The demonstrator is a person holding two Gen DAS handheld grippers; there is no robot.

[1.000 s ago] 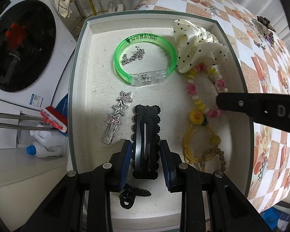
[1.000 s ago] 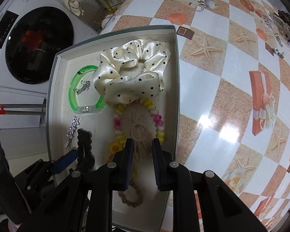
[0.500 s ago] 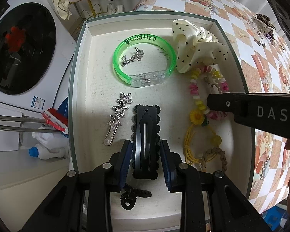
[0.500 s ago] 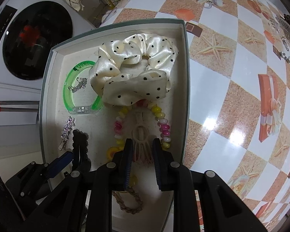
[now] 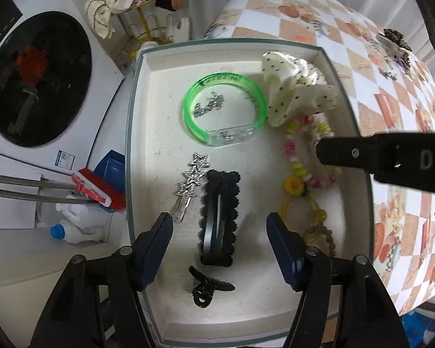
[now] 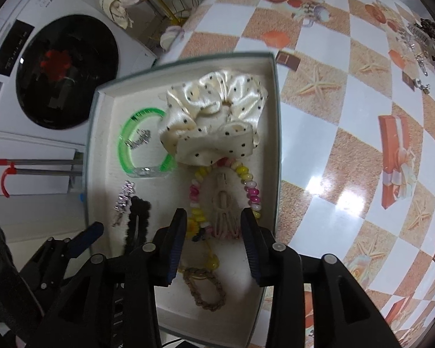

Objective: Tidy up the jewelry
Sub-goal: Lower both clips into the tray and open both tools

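Note:
A shallow white tray [image 5: 159, 133] [image 6: 101, 150] holds the jewelry. In it lie a green bangle [image 5: 194, 127] [image 6: 124, 156], a dotted cream scrunchie [image 5: 295, 98] [image 6: 217, 121], a silver star clip [image 5: 192, 182], a black scalloped hair clip [image 5: 220, 214] and a coloured bead bracelet [image 6: 246, 185]. My left gripper [image 5: 219, 226] is opening; the black clip lies loose between its jaws, touching neither pad. My right gripper [image 6: 214, 226] is opening too, and a cream claw clip [image 6: 224, 211] rests free inside the bead bracelet between its fingers.
A small black hair tie [image 5: 208, 287] and a brown braided band [image 6: 206, 290] lie near the tray's front. More jewelry [image 6: 429, 46] sits at the far right of the checkered tablecloth [image 6: 348, 116]. Left of the tray stands a washing machine [image 5: 37, 81].
Both grippers have spread their jaws. The left one let go of the black hair clip, and the right one let go of the cream claw clip. Both clips now lie in the tray.

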